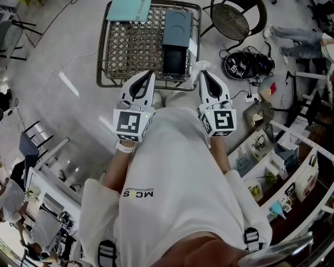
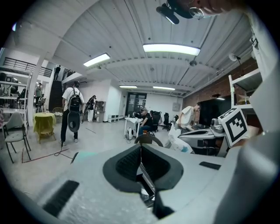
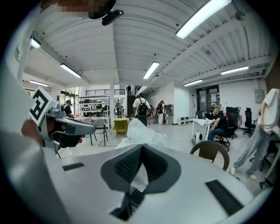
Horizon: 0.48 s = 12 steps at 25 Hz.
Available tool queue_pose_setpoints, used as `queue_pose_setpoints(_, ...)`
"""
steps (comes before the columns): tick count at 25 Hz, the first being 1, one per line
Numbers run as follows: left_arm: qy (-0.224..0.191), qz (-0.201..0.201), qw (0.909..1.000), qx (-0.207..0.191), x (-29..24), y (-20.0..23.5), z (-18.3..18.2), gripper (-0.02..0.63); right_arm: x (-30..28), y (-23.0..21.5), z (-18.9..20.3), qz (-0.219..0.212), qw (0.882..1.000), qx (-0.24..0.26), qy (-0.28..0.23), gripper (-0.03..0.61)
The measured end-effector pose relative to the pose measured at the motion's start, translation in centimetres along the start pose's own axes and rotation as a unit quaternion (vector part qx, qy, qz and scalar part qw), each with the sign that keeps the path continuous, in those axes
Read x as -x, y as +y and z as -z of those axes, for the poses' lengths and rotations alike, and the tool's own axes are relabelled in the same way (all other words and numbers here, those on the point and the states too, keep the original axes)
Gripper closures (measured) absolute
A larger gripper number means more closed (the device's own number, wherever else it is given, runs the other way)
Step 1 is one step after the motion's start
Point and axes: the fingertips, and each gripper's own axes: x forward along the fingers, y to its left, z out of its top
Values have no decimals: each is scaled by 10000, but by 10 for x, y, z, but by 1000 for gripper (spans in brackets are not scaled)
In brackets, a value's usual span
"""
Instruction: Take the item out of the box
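Observation:
A dark teal box (image 1: 176, 41) lies open on the lattice table (image 1: 130, 52), its black inside toward me. My right gripper (image 1: 201, 74) is shut on a white crumpled wrapper (image 1: 202, 65), held up in front of my chest near the table's front edge. In the right gripper view the wrapper (image 3: 139, 130) sticks out above the closed jaws of that gripper (image 3: 142, 148). My left gripper (image 1: 151, 74) is level with it on the left. Its jaws (image 2: 141, 148) are shut with nothing between them. From the left gripper view the wrapper (image 2: 177, 139) shows off to the right.
A light teal lid (image 1: 129, 9) lies on the table's far edge. A round dark chair (image 1: 232, 21) stands to the right of the table, with a black device and cables (image 1: 245, 65) on the floor. Shelving (image 1: 282, 172) runs along my right. Several people are farther off in the room.

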Motion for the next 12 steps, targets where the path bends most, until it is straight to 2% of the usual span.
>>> queue_pose_setpoints(12,23,104,9999,-33,-3,-7,3,586,1,1,5,-14,10000,-56,54,563)
